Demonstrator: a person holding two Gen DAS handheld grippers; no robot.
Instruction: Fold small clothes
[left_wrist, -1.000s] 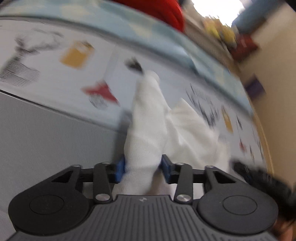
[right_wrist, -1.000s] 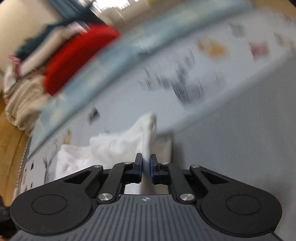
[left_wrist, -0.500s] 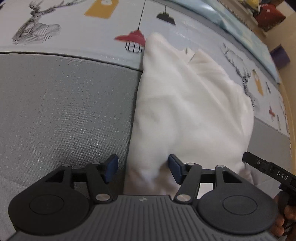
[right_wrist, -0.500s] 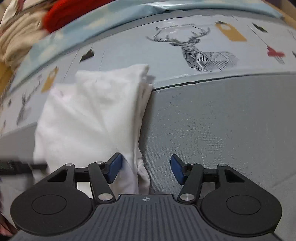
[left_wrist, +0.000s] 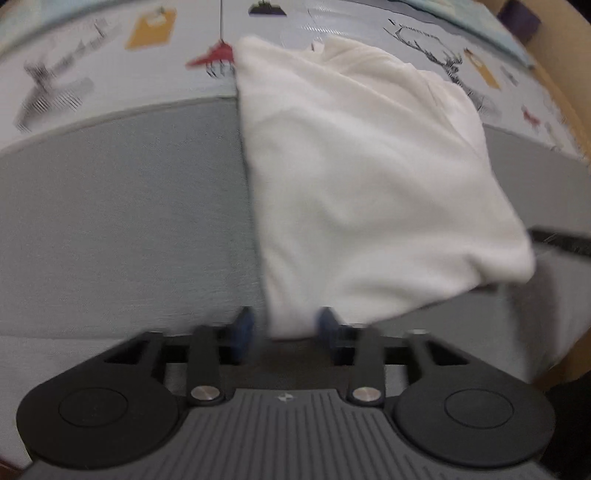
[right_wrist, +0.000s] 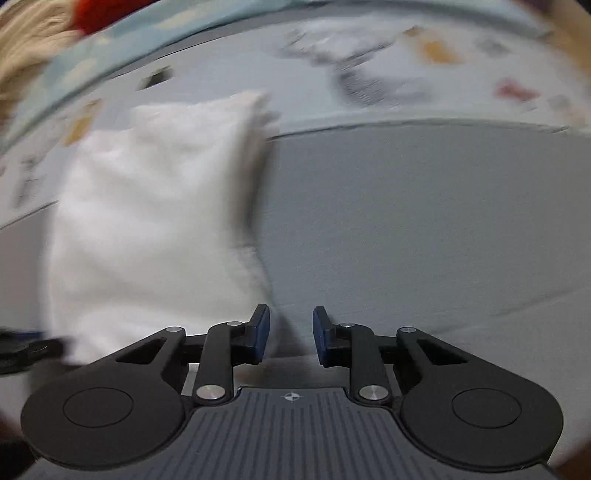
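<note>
White garment (left_wrist: 369, 177), soft, light, limp, lies folded across the grey mat's (left_wrist: 122, 229) patterned border; left gripper (left_wrist: 282, 326) closing loosely around its near corner, the best hold; right gripper (right_wrist: 291, 332) closing on nothing beside it.

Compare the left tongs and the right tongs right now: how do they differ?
The left tongs straddle a corner of the white garment; the right tongs have only grey cover between them, the garment beside them. The left stand wider apart. Both are closing.

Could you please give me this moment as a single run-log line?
stage: fold laid down | white garment: folded on grey surface | left gripper: closing, garment corner between pads | right gripper: closing, empty, beside garment
</note>
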